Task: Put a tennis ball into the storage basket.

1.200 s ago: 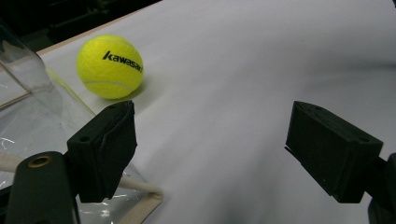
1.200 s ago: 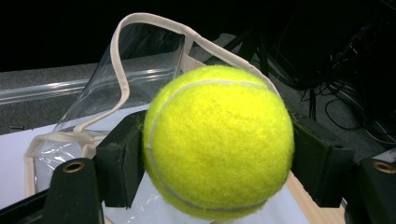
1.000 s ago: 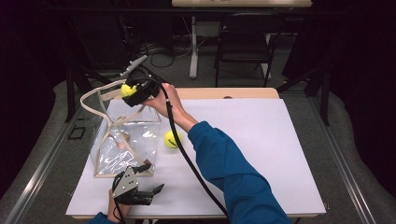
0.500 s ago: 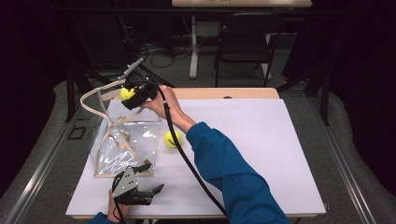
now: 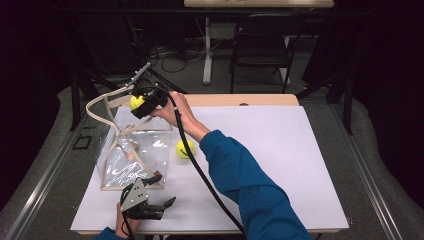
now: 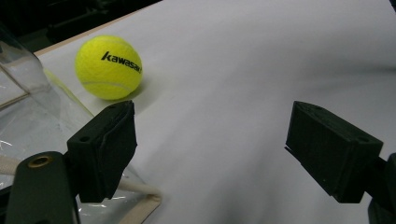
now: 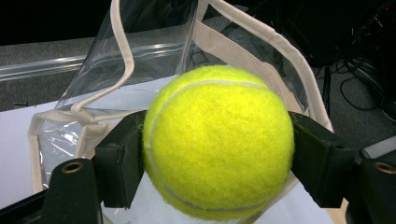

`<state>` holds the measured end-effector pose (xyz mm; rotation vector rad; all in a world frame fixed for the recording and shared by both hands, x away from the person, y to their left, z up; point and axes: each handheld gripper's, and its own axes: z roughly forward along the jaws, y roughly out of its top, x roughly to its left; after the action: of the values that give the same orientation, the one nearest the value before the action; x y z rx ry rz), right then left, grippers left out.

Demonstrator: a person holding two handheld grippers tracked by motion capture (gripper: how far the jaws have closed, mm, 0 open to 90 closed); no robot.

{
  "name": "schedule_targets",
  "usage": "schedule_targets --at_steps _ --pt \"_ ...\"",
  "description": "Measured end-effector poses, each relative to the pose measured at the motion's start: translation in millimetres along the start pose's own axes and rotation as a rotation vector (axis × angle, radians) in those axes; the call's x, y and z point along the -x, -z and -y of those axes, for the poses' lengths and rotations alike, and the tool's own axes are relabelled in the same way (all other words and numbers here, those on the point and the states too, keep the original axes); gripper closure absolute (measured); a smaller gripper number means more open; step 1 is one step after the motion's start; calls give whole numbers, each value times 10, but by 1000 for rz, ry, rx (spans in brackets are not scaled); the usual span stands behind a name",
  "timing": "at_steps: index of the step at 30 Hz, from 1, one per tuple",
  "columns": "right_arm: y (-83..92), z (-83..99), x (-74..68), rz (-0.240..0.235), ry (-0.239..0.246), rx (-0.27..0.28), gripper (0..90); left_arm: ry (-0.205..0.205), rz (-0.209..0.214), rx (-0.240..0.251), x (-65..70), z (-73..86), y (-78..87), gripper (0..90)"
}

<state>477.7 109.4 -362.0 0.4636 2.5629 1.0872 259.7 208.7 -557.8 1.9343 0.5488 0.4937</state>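
Holding one ball (image 7: 218, 140) clamped in right gripper (image 5: 145, 104), just above bag (image 5: 135, 155) mouth, straight down to drop; left gripper (image 5: 150, 207) gaping, empty, near bag's front corner.

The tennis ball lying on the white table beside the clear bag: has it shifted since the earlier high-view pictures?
No. The loose tennis ball lies at the same spot beside the clear bag's right edge, apart from both grippers.

We see a yellow tennis ball (image 7: 218, 142) pressed between our right fingers (image 7: 120, 158), over the clear cream-trimmed bag (image 5: 131, 155); a second Kawasaki-marked ball (image 6: 108, 67) lies beyond our left fingers (image 6: 105, 149).
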Motion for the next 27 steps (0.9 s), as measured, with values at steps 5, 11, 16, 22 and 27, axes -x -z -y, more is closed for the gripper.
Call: schedule_targets --at_steps 5,11,16,22,27 --pt "-10 -11 -16 -2 6 0 258 -3 1 -1 1 -3 -1 161" --pt "-38 -13 -31 -5 15 -16 255 -2 2 0 1 -2 1 161" --pt "-31 -18 -29 9 3 -11 154 -2 -3 3 3 -2 3 161" --pt "95 -11 7 -8 -25 26 77 -3 -3 2 4 -3 4 161" --pt "226 33 41 -26 -61 74 17 -5 -3 0 7 -3 2 161"
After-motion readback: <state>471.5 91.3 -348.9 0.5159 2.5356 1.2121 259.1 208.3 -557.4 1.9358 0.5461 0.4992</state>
